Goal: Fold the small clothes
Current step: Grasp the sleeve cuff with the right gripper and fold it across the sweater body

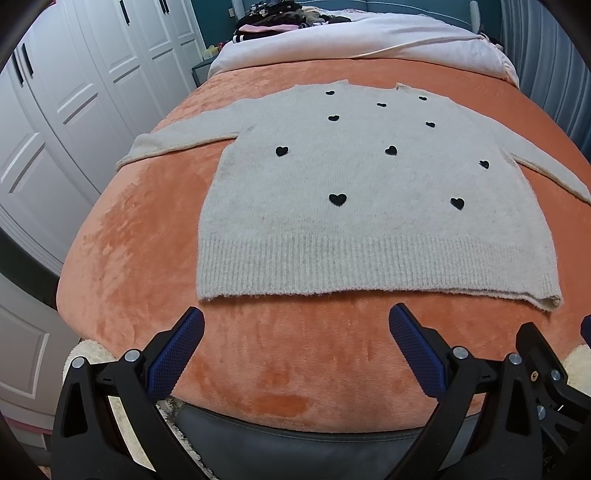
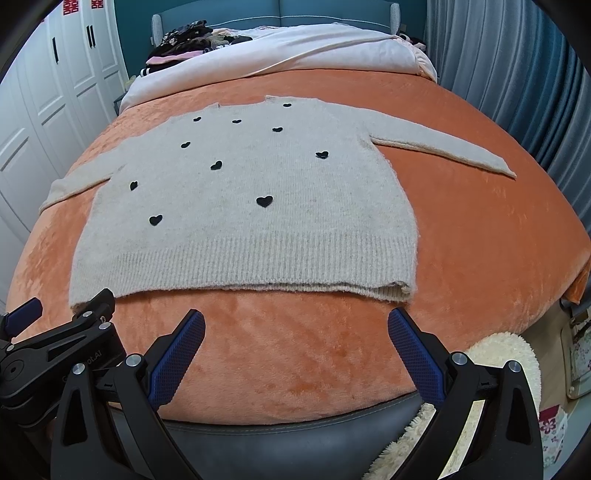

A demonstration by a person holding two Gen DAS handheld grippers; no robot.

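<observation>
A small beige knit sweater (image 1: 369, 206) with black hearts lies flat, front up, on an orange blanket (image 1: 155, 258) on the bed, both sleeves spread outward. It also shows in the right wrist view (image 2: 251, 221). My left gripper (image 1: 295, 325) is open and empty, hovering just short of the sweater's ribbed hem (image 1: 369, 269). My right gripper (image 2: 295, 325) is open and empty, just short of the hem (image 2: 258, 269) toward its right half. The left gripper's body (image 2: 55, 343) shows at lower left in the right wrist view.
A white duvet (image 1: 351, 40) and a pile of dark clothes (image 1: 273, 18) lie at the bed's far end. White wardrobe doors (image 1: 55, 110) stand on the left, blue curtains (image 2: 517, 74) on the right. A fluffy cream rug (image 2: 498, 354) lies by the bed's dark foot edge (image 2: 295, 435).
</observation>
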